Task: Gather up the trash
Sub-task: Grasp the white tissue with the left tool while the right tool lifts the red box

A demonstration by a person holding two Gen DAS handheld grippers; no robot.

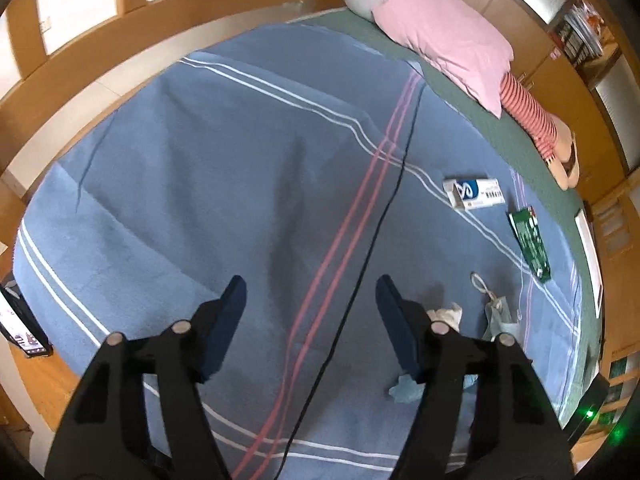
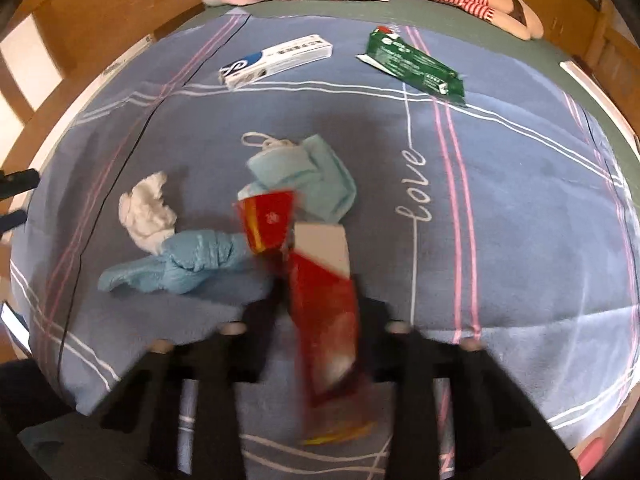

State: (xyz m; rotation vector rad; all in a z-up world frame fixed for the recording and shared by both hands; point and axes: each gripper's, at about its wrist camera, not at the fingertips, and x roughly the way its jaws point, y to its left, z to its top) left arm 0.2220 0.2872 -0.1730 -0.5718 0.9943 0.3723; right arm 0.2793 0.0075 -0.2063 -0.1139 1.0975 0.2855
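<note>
The right gripper (image 2: 320, 292) is clamped on a red carton (image 2: 324, 320), blurred, its open flap tipped toward 11 o'clock over the blue bedspread (image 2: 520, 240). At 10 o'clock lie a white tissue (image 2: 146, 210) and a blue glove (image 2: 180, 266); a white box (image 2: 276, 60) sits at 12. The left gripper (image 1: 310, 300) hangs spread, holding nothing

Red carton (image 2: 324, 312) motion-blurred, print unreadable. Left tool (image 1: 310, 292) arm hides most of blue glove (image 1: 404, 390) and crumpled tissue (image 1: 446, 314).
</note>
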